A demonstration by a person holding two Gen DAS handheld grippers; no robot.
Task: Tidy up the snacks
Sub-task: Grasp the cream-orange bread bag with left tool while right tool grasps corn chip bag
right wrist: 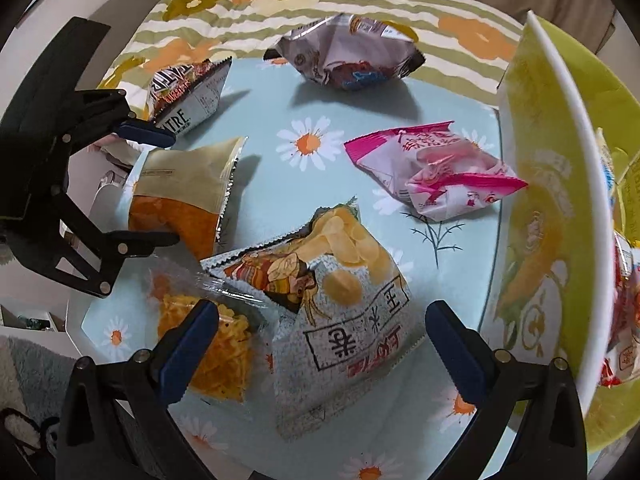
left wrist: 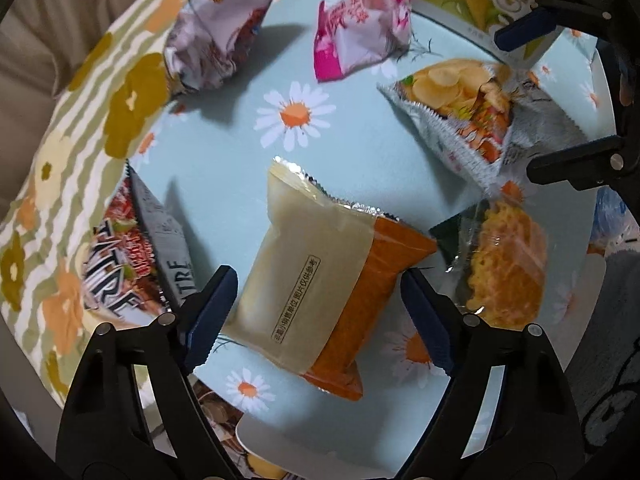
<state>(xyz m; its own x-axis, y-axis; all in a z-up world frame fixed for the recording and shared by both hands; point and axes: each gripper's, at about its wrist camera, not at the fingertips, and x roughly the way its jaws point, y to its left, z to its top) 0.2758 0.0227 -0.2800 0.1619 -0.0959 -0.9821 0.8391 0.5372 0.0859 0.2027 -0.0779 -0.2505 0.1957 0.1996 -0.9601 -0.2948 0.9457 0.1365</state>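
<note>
My left gripper is open, its jaws on either side of a beige and orange snack packet on the daisy-print table; the same packet shows in the right wrist view, between the left gripper's fingers. My right gripper is open, over a grey potato-chip bag, with a clear packet of orange noodles by its left finger. It also appears in the left wrist view above the chip bag. A pink packet, a white-purple bag and a red-grey bag lie farther off.
A yellow-green box with a white rim stands at the right and holds several packets. A floral striped cushion lies behind the light-blue table. A white plate edge shows under the left gripper.
</note>
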